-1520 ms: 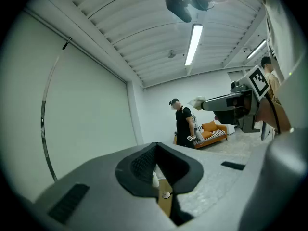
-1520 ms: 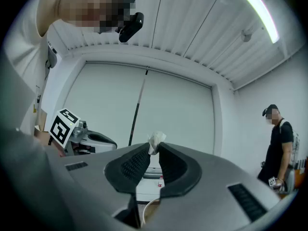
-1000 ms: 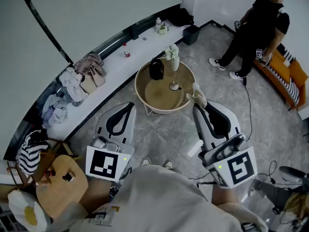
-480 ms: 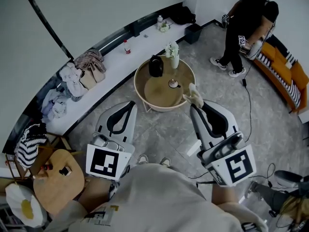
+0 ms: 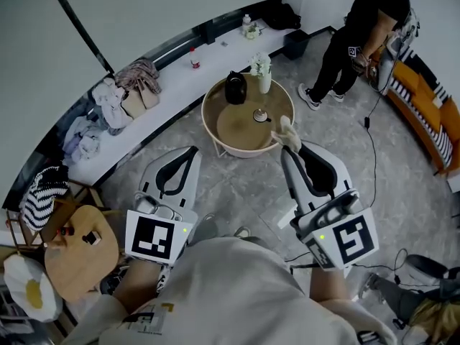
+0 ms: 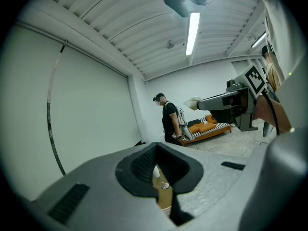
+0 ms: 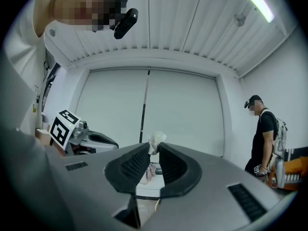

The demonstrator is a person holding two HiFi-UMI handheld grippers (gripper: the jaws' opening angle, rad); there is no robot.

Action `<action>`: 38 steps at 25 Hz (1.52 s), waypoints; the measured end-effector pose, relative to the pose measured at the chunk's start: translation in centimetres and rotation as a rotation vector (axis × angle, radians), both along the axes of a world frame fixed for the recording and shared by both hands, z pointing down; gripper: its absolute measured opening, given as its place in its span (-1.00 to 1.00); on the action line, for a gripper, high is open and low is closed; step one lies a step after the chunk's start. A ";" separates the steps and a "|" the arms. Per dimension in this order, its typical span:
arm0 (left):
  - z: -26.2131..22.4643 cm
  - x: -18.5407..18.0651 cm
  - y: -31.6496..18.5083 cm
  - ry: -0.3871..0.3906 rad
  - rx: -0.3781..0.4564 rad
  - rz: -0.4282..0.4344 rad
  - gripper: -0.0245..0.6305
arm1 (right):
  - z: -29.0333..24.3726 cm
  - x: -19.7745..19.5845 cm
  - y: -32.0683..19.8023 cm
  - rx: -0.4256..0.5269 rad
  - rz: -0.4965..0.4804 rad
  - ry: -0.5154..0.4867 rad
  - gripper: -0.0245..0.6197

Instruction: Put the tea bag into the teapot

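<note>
– On the round table (image 5: 233,128), far centre: what there?
– A black, glossy, rounded teapot (image 5: 235,88) at the far edge. Just right of it, a white vase (image 5: 264,83) with pale flowers. Near the middle, a small round knobbed piece (image 5: 259,115), too small to name. Tan matte top, pale raised rim.
– And behind?
– A white curved ledge (image 5: 172,95) along the wall, with heaped soft cloth (image 5: 108,113) at its left.
– And the tea bag (image 5: 286,129)?
– Pale, crumpled, papery. Pinched in the right gripper (image 5: 287,142) and sticking out past the tips, over the table's near right rim. Well apart from the teapot.
– Jaws there?
– Narrow, with ribbed black pads pressed on the tea bag from both sides.
– And the left gripper (image 5: 191,150)?
– Near left of the table, over grey mottled floor (image 5: 237,185). Tips together with nothing between, only a rounded gap behind them.
– Anything different from a second ago?
– Same pinch on the tea bag, same narrow gap. Table a touch higher in the head view. As for the person (image 5: 359,34) at far right: shifted left, feet closer to the table, bent toward the orange striped sofa (image 5: 424,103).
</note>
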State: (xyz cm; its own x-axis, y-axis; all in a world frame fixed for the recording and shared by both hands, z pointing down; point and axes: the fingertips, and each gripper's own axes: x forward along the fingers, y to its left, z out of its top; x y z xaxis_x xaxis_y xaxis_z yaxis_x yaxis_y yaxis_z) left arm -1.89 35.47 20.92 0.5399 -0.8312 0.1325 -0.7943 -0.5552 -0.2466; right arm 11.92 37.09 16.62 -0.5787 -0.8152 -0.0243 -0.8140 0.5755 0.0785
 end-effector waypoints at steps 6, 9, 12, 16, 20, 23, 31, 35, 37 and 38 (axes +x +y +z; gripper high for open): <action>0.2 0.3 -0.1 0.005 0.012 0.000 -0.90 | 0.5 0.0 -0.3 0.004 -0.010 0.006 -0.74; 0.5 0.3 -1.0 0.010 0.007 -0.001 -0.90 | 0.9 0.1 -1.0 0.003 -0.006 0.007 -0.74; 1.0 0.4 -2.1 0.025 0.015 0.006 -0.90 | 1.6 0.0 -1.9 0.002 0.001 0.017 -0.74; 1.9 0.2 -4.1 0.038 0.014 0.019 -0.90 | 2.6 -0.5 -3.7 0.003 0.008 0.047 -0.74; 2.7 -0.2 -7.4 0.044 0.005 0.044 -0.90 | 3.3 -1.3 -6.5 -0.012 0.023 0.062 -0.74; 3.3 -0.7 -9.8 0.042 -0.009 0.054 -0.90 | 3.9 -2.0 -8.8 -0.028 0.025 0.072 -0.74; 4.4 -1.6 -17.6 0.021 -0.034 0.068 -0.90 | 5.2 -3.4 -15.8 -0.062 0.024 0.106 -0.74; 4.3 -1.7 -21.2 0.012 -0.036 0.084 -0.90 | 5.1 -3.5 -19.4 -0.076 0.025 0.079 -0.74; 4.3 -2.1 -23.1 0.010 -0.042 0.094 -0.90 | 5.2 -4.0 -21.4 -0.089 0.030 0.073 -0.74; 4.4 -2.3 -24.1 0.009 -0.045 0.102 -0.90 | 5.2 -4.3 -22.4 -0.095 0.035 0.075 -0.74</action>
